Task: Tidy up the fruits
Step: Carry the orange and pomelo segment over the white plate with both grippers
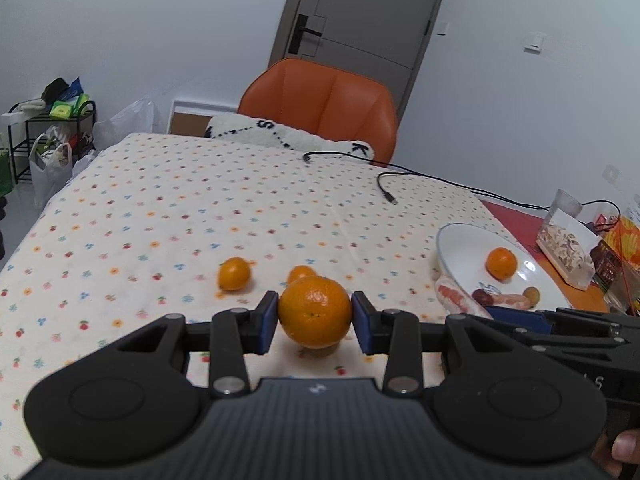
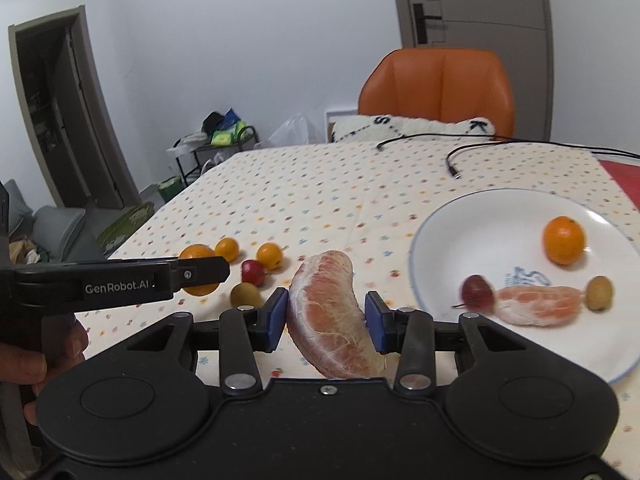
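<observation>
My left gripper [image 1: 315,312] is shut on a large orange [image 1: 315,312], held just above the flowered tablecloth; it also shows in the right wrist view [image 2: 198,270], behind the left gripper's body. My right gripper [image 2: 326,318] is shut on a peeled pomelo segment [image 2: 330,312], left of the white plate [image 2: 460,216]. The plate holds an orange [image 2: 564,240], a red fruit [image 2: 476,290], a pomelo segment [image 2: 538,306] and a green fruit [image 2: 599,292]. On the cloth lie two small oranges [image 2: 227,249] [image 2: 269,255], a red fruit [image 2: 253,273] and a green fruit [image 2: 245,295].
Two black cables [image 1: 388,194] lie on the far part of the table. An orange chair [image 1: 320,100] with a white cushion stands behind it. Boxes and packets [image 1: 568,248] crowd the right edge beside the plate. A rack with bags [image 1: 48,132] stands at the left.
</observation>
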